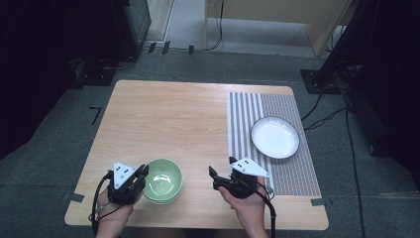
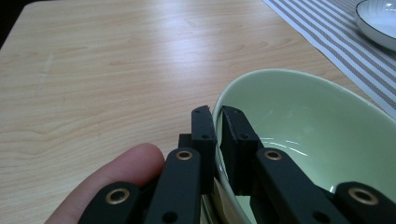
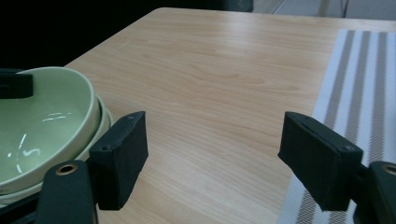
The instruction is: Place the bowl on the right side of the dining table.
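Pale green round ceramic bowl (image 1: 164,179) sits upright, mouth up, stacked on similar ones near the front-left edge of the light wooden table (image 1: 173,119); round, no long axis; left gripper (image 1: 141,174) pinches its near rim; right gripper (image 1: 222,166) gapes wide, nothing between, just beside the striped grey placemat (image 1: 247,124); white round plate (image 1: 275,137) farther back.

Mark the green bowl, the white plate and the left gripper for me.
green bowl (image 1: 164,178), high view, inner bottom.
white plate (image 1: 274,137), high view, centre of its face.
left gripper (image 2: 218,122), left gripper view, between the tips clamped on the bowl's rim.
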Tool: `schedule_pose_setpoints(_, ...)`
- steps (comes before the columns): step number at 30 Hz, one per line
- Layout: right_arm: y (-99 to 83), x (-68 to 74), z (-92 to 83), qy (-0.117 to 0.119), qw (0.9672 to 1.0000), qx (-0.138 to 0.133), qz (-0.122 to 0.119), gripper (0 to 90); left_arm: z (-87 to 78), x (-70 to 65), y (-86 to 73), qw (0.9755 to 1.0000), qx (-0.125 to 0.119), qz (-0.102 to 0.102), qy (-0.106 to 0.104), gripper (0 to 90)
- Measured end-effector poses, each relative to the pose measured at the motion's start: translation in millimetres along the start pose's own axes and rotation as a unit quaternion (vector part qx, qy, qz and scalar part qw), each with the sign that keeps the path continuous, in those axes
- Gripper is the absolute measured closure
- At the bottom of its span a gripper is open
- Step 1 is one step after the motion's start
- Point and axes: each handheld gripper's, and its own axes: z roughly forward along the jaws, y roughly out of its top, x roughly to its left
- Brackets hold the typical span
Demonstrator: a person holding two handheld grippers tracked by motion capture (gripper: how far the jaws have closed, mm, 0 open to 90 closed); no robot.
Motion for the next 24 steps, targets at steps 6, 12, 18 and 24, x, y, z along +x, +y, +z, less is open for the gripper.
schedule_pose_setpoints(6,0.6,10.1,7.5,0.029,0.9995,0.009,-0.005,20.0,-1.1,-1.6,0.5,0.9999,-0.008,0.009,0.004,83.9)
schedule_pose_setpoints(12,2.1,21.1,13.3,0.039,0.9991,0.011,-0.01,19.0,-2.1,-2.4,0.9,0.9998,-0.014,0.012,0.004,83.9)
schedule_pose_setpoints(18,4.5,40.4,24.1,0.056,0.9981,0.014,-0.021,21.8,-3.8,-3.3,1.7,0.9996,-0.02,0.02,0.006,84.0)
schedule_pose_setpoints(24,6.0,53.3,34.7,0.077,0.9967,0.009,-0.024,34.2,-4.9,-3.3,2.0,0.9994,-0.026,0.021,0.006,84.3)
